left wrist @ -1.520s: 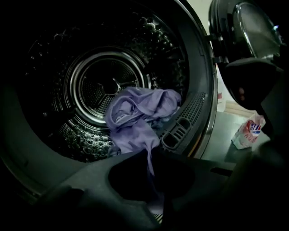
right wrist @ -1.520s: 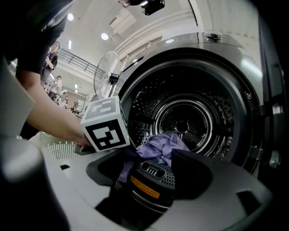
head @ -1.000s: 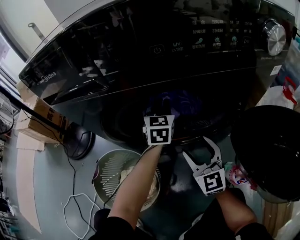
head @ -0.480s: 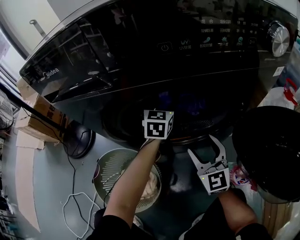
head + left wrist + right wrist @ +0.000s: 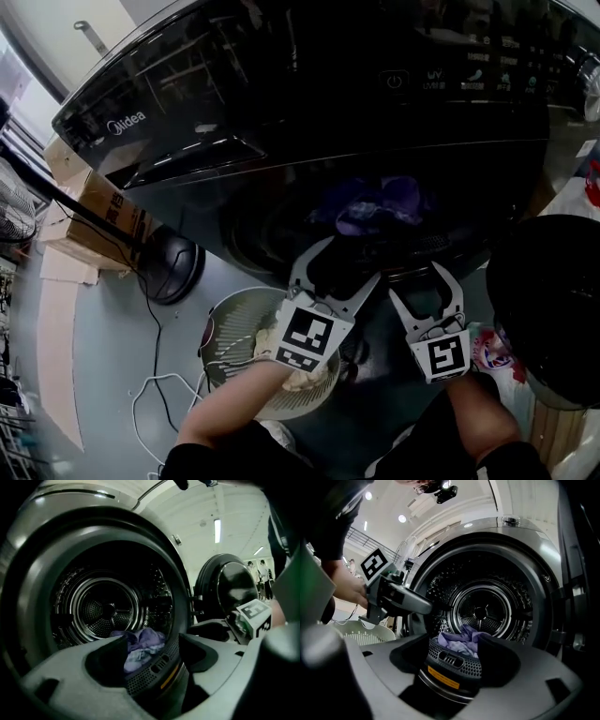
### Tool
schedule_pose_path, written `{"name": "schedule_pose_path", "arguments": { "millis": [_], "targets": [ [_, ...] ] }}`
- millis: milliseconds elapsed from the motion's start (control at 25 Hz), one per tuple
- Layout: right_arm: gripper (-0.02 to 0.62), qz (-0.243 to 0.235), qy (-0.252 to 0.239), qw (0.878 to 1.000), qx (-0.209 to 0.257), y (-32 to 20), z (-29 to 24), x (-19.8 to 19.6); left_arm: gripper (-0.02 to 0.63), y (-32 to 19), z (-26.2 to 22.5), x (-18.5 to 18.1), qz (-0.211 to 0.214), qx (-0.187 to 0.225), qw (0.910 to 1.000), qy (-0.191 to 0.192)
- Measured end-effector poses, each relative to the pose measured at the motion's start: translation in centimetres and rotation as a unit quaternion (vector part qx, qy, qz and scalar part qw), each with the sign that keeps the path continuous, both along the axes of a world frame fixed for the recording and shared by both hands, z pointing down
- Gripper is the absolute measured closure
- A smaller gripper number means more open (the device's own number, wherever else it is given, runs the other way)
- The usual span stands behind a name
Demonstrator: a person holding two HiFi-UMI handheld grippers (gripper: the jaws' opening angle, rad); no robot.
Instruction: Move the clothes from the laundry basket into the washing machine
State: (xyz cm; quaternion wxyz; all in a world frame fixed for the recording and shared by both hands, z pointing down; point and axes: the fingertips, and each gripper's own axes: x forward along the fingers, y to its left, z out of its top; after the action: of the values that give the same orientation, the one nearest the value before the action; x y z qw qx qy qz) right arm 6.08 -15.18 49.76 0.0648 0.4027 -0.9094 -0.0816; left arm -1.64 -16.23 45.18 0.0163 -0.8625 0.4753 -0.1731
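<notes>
The washing machine [image 5: 281,112] stands with its round door [image 5: 548,300] swung open at the right. A small heap of purple clothes [image 5: 375,206] lies at the near edge of the drum [image 5: 108,606], just behind the perforated lip of the opening.

The left gripper [image 5: 342,262] is held in front of the drum mouth and points into it. Its jaws have just been opening and now stand about half apart, with nothing between them. The right gripper [image 5: 419,286] is just beside it, on its right, and faces the same opening. Its 2 jaws are also spread, and it grips nothing.

The pale laundry basket [image 5: 225,314] sits on the floor at the near left of the machine, under the person's left forearm. A light-coloured garment [image 5: 267,339] is heaped inside it. Farther left on the floor are a cardboard box [image 5: 103,216], a dark round stand base [image 5: 173,267] and a loose white cable [image 5: 159,403].
</notes>
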Motion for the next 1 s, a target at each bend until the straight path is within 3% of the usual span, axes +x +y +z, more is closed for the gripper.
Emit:
{"name": "schedule_pose_path", "arguments": {
  "millis": [160, 240, 320, 400, 560, 760, 1000],
  "targets": [
    [0.302, -0.012, -0.002, 1.000, -0.015, 0.3, 1.0, -2.2, 0.285, 2.4, 1.7, -4.3, -0.026, -0.003, 0.9996, -0.010],
    [0.302, -0.024, 0.000, 1.000, -0.019, 0.7, 1.3, -3.4, 0.285, 4.3, 2.9, -5.5, -0.014, -0.019, 0.9993, -0.028],
    [0.301, -0.035, 0.004, 0.999, -0.018, 0.9, 1.6, -4.5, 0.285, 6.8, 6.0, -6.7, 0.021, -0.068, 0.9946, -0.075],
    [0.301, -0.039, 0.000, 0.999, -0.028, 1.2, 2.0, -5.3, 0.285, 9.5, 10.3, -8.6, 0.051, -0.135, 0.9814, -0.127],
    [0.302, -0.047, 0.005, 0.998, -0.033, 1.6, 2.3, -6.4, 0.265, 14.7, 19.5, -13.1, 0.087, -0.251, 0.9371, -0.226],
    [0.301, -0.065, 0.004, 0.997, -0.038, 2.5, 1.9, -7.8, 0.217, 19.8, 30.0, -17.0, 0.146, -0.367, 0.8656, -0.307],
    [0.298, -0.113, -0.031, 0.993, -0.010, 4.3, -0.7, -10.3, 0.146, 24.3, 38.6, -18.9, 0.224, -0.431, 0.7946, -0.364]
  ]
}}
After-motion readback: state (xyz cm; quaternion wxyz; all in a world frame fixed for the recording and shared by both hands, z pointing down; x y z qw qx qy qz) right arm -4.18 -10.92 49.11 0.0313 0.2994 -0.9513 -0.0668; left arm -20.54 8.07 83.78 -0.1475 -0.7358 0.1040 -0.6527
